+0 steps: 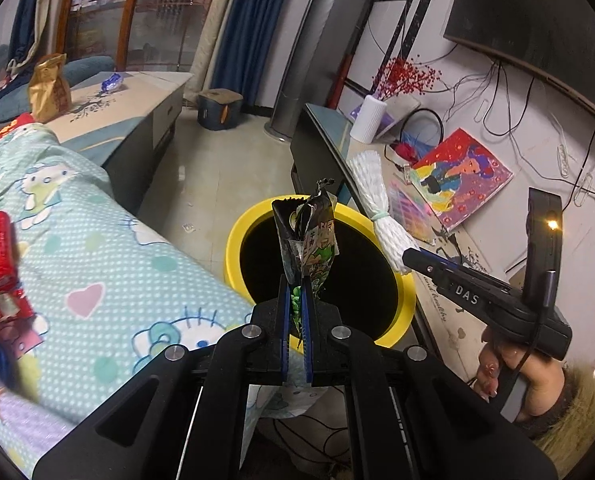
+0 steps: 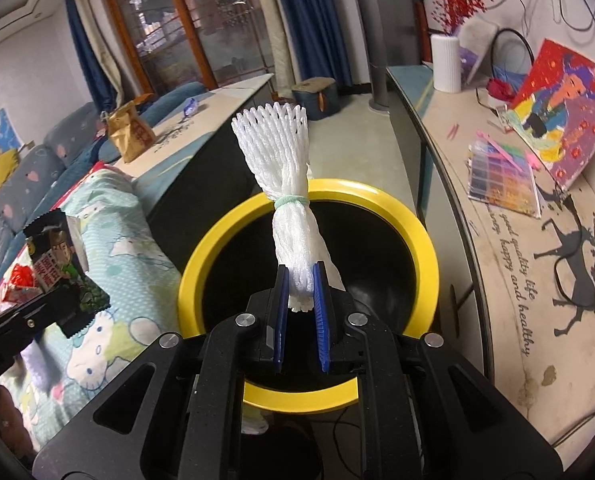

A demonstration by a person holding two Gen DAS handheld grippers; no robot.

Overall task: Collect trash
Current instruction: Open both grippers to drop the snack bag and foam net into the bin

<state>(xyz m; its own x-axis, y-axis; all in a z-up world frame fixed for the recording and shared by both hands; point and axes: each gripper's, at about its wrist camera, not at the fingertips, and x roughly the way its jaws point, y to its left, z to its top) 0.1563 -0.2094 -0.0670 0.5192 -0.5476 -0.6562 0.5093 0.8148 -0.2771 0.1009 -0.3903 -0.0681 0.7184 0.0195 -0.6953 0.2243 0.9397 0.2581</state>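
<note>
Left gripper (image 1: 296,296) clamped on snack wrapper (image 1: 311,240); right gripper (image 2: 301,292) clamped on white foam net (image 2: 285,184); both above yellow-rimmed bin (image 2: 417,232).

The trash bin (image 2: 425,236) stands on the floor (image 2: 337,152) between the bed (image 2: 109,232) at its 9 o'clock and the bench (image 2: 509,248) at its 3 o'clock. Over the bin's opening, the right tongs (image 2: 301,292) carry the foam net (image 2: 285,184). At their 9 o'clock, above the bed's edge, the left tongs (image 2: 63,304) carry the snack wrapper (image 2: 57,248). On the bench, a vase (image 2: 445,62) stands at 12 o'clock, behind a painting (image 2: 565,108).
</note>
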